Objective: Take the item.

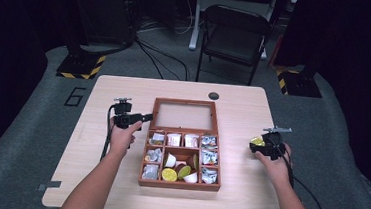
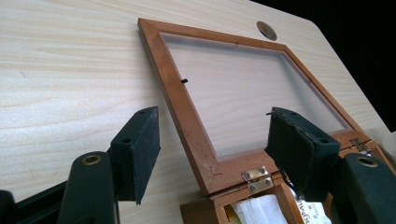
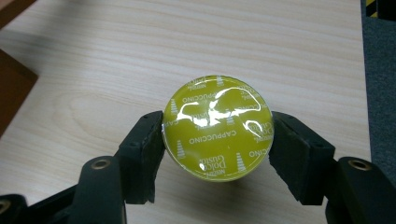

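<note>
**Capsule held right of the box**

Left gripper (image 1: 142, 116): jaws apart, nothing between the pads, astride the left rail of the open glass lid (image 2: 243, 93). Wooden box (image 1: 179, 184): mid-table, compartments holding sachets and capsules. Right gripper (image 3: 217, 140): clamped on a yellow-green capsule (image 3: 217, 127), foil up, above bare table (image 3: 116, 60) right of the box.

The compartment box (image 1: 180, 177) lies mid-table (image 1: 107, 178), its lid (image 1: 185, 115) flat behind it.
</note>
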A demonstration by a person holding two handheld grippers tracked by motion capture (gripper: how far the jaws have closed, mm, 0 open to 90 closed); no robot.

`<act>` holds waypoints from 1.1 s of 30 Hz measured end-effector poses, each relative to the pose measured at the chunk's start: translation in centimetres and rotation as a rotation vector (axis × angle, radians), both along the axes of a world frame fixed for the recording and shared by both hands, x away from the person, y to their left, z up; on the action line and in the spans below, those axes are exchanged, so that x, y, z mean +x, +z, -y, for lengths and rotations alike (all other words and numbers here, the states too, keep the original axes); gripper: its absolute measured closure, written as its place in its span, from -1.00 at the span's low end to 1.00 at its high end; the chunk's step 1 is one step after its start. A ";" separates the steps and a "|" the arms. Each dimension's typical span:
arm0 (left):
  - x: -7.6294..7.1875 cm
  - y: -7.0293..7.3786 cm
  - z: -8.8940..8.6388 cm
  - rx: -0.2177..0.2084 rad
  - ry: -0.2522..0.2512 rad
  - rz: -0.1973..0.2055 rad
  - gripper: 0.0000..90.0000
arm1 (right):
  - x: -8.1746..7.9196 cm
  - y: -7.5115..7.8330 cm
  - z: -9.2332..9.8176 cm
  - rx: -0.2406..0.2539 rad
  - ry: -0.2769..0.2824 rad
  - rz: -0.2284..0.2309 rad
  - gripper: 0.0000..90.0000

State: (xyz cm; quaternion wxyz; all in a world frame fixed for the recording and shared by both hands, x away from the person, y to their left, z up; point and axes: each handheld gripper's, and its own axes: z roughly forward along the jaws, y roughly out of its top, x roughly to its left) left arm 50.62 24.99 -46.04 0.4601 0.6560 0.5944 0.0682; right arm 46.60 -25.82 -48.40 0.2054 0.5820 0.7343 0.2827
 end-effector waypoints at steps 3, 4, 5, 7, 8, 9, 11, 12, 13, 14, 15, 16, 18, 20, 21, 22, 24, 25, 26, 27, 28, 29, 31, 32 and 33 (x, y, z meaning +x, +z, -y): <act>0.0 -0.1 0.1 -0.002 0.000 -0.001 -0.24 | 0.1 -0.3 0.3 -0.003 -0.014 -0.002 -0.18; 0.0 -0.1 0.1 -0.003 -0.001 0.000 -0.24 | 0.1 -0.4 0.4 -0.005 -0.018 -0.004 -0.18; 0.0 -0.1 0.2 -0.006 0.002 -0.001 -0.24 | 0.1 -0.5 0.4 -0.006 -0.024 -0.005 -0.18; 0.0 -0.1 0.2 -0.002 -0.003 -0.002 -0.24 | 0.1 -0.6 0.6 -0.009 -0.027 -0.003 -0.18; 0.0 -0.1 0.2 0.001 -0.005 -0.002 -0.24 | 0.2 -0.7 0.7 -0.012 -0.026 -0.005 -0.19; 0.0 -0.1 0.2 -0.004 0.003 -0.001 -0.24 | 0.1 -0.7 0.7 -0.004 -0.029 -0.007 -0.19; 0.0 -0.1 0.1 -0.003 0.000 -0.001 -0.24 | 0.1 -0.7 0.8 -0.001 -0.032 -0.008 -0.19; 0.0 -0.1 0.1 0.001 0.000 0.001 -0.24 | 0.1 -0.7 0.8 0.000 -0.031 -0.008 -0.19; 0.0 0.0 0.1 -0.001 0.002 -0.002 -0.24 | 0.1 -0.7 0.7 0.000 -0.031 -0.008 -0.20; 0.0 0.0 0.0 -0.002 0.002 -0.001 -0.24 | 0.1 -0.7 0.7 0.002 -0.029 -0.010 -0.22; 0.0 0.0 0.0 -0.002 0.003 -0.002 -0.24 | 0.1 -0.7 0.7 0.002 -0.028 -0.010 -0.24; 0.0 -0.1 0.0 0.000 0.003 -0.002 -0.24 | 0.1 -0.8 0.7 0.000 -0.028 -0.009 -0.25; 0.0 -0.1 0.1 -0.001 0.001 -0.002 -0.23 | 0.2 -0.8 0.7 0.001 -0.028 -0.009 -0.26; 0.0 -0.1 0.1 -0.002 0.001 -0.003 -0.23 | 0.2 -0.8 0.7 0.002 -0.031 -0.005 -0.28; 0.0 -0.1 0.1 -0.002 0.001 -0.002 -0.23 | 0.2 -0.9 0.7 0.000 -0.035 -0.008 -0.31; 0.0 0.0 0.0 -0.002 0.001 -0.001 -0.23 | 0.2 -0.9 0.7 0.000 -0.035 -0.008 -0.31; 0.0 0.0 0.0 -0.003 0.003 0.000 -0.23 | 0.1 -0.8 0.7 0.005 -0.038 -0.010 -0.32; 0.0 0.0 0.0 -0.004 0.004 0.001 -0.23 | 0.1 -0.8 0.8 0.008 -0.041 -0.006 -0.34; 0.0 0.0 0.0 -0.005 0.004 0.001 -0.23 | 0.1 -0.8 0.8 0.008 -0.041 -0.006 -0.34; 0.0 0.0 0.0 -0.003 0.003 0.003 -0.23 | 0.1 -0.7 1.0 0.007 -0.035 -0.008 -0.35; 0.1 0.0 0.0 -0.006 0.005 0.004 -0.23 | 0.2 -0.7 1.0 0.012 -0.043 -0.006 -0.36; 0.1 0.0 0.0 -0.006 0.005 0.004 -0.23 | 0.1 -0.6 1.0 0.025 -0.053 -0.016 -0.39; 0.1 0.0 -0.1 -0.007 0.007 0.005 -0.23 | 0.2 -0.4 1.1 0.023 -0.038 -0.005 -0.39; 0.1 0.0 -0.1 -0.007 0.007 0.005 -0.23 | 0.2 -0.4 1.1 0.023 -0.038 -0.005 -0.39; 0.1 0.0 0.0 -0.006 0.008 0.004 -0.23 | 0.2 -0.1 1.1 0.023 -0.036 0.004 -0.38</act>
